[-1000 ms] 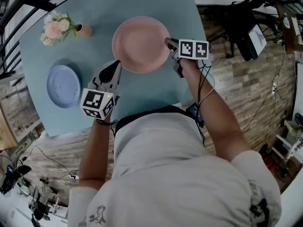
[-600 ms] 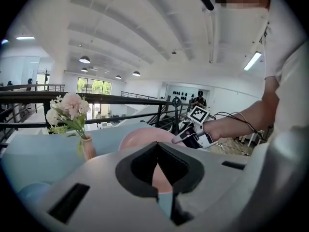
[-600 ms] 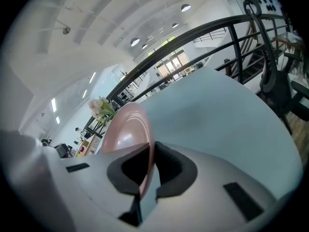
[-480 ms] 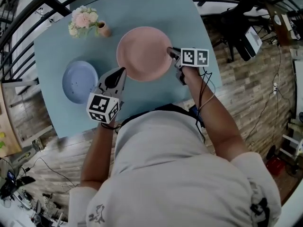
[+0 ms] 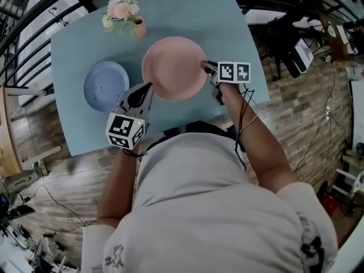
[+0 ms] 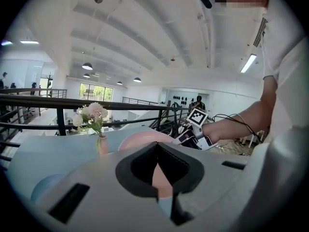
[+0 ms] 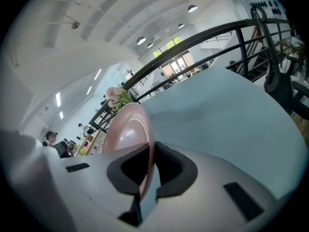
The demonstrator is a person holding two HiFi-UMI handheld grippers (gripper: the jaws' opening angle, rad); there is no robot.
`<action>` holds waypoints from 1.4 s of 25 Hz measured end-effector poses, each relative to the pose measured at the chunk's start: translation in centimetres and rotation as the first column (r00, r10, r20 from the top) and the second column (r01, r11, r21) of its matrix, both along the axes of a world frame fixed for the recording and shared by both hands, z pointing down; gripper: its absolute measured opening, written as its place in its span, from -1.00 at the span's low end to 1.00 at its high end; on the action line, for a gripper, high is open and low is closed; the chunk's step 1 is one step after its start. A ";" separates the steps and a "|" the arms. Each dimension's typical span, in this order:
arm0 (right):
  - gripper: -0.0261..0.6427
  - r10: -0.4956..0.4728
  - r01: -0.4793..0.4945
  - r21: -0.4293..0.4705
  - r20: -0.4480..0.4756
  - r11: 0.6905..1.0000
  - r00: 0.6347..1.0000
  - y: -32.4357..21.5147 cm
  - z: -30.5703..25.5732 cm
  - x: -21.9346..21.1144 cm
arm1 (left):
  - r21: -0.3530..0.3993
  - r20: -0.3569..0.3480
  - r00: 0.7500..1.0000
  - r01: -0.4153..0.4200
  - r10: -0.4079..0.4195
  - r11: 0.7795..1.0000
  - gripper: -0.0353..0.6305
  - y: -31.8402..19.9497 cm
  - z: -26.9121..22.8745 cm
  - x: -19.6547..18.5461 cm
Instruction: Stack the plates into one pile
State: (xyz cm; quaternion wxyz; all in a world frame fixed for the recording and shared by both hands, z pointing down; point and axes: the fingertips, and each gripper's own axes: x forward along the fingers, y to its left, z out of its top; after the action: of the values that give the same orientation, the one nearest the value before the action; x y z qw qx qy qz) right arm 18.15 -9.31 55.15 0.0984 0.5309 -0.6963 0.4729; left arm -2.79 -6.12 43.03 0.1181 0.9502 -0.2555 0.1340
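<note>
Teal table (image 5: 74, 44) carries a big smooth pink plate (image 5: 173, 67) at centre, right rim pinched in right gripper (image 5: 205, 66), smaller blue plate (image 5: 106, 86) apart at left, left gripper (image 5: 149, 86) pinched together empty by pink's near-left rim, contact unclear.

Head view steeply down on table (image 5: 74, 56); gripper views close, sharing pink plate (image 7: 128, 129).

The pale teal tabletop (image 5: 230, 36) is carrying a blue plate (image 5: 106, 86), which is lying flat near its left side. A small vase (image 5: 139, 28) of pale flowers (image 5: 119, 9) is standing upright toward the far edge. A pink plate (image 5: 174, 68) is showing over the middle; whether it is resting there cannot be told.
</note>
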 end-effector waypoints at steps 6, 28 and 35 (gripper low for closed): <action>-0.85 -0.106 0.106 -0.002 0.009 0.994 0.994 -0.4 0.2 -2.3 | 0.009 0.014 0.997 0.075 -0.075 0.997 -0.88 1.4 -0.5 -1.8; -0.85 -0.424 0.425 0.000 0.090 0.905 0.901 -2.9 1.5 -9.4 | -0.001 0.088 0.891 0.448 -0.446 0.894 -0.88 6.1 0.5 -7.4; -0.85 -0.459 0.463 -0.024 0.084 0.886 0.884 -3.3 2.5 -13.5 | -0.016 0.082 0.862 0.502 -0.500 0.864 -0.88 6.0 1.3 -11.9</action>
State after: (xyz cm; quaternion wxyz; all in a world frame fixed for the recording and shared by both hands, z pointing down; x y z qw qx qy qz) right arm 4.60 -12.65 57.61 0.1927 0.3296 -0.7954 0.4707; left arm -14.71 -0.15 44.29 0.1567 0.8431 -0.4952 0.1392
